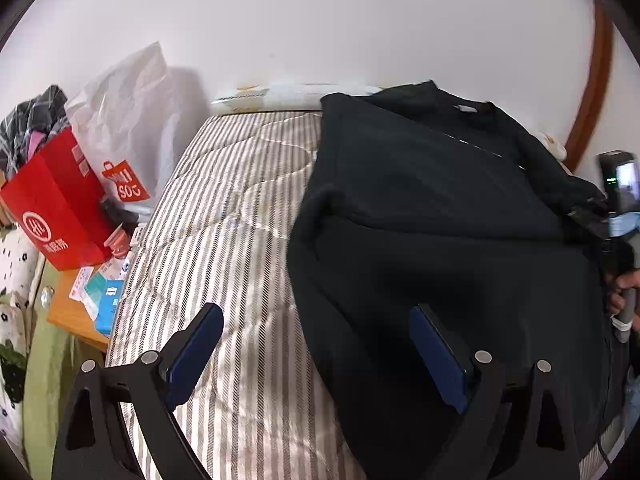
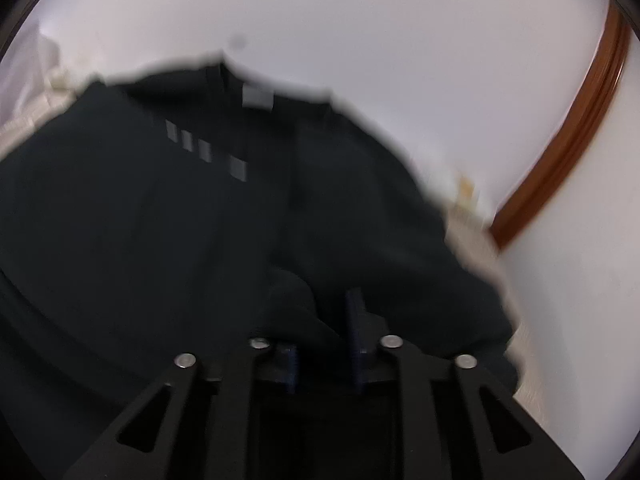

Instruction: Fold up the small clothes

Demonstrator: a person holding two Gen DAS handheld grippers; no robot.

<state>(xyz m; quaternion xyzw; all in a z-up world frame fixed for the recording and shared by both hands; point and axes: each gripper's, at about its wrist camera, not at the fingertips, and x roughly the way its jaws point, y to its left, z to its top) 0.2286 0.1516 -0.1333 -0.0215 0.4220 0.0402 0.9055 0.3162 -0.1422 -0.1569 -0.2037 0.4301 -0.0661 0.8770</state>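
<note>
A black sweatshirt (image 1: 440,208) lies on the striped mattress (image 1: 224,216), its collar at the far end and its left side folded inward. My left gripper (image 1: 320,344) is open and empty, hovering over the garment's left edge; its right finger is above the black cloth, its left finger above the mattress. The right gripper's body (image 1: 618,216) shows at the right edge, held by a hand. In the blurred right wrist view, my right gripper (image 2: 322,312) is shut on a bunched fold of the black sweatshirt (image 2: 160,208), lifted a little.
A red paper bag (image 1: 56,208) and a white plastic bag (image 1: 132,128) stand left of the bed, on a wooden stand (image 1: 66,316) with small boxes. A white wall is behind. A brown wooden frame (image 1: 592,96) runs along the right.
</note>
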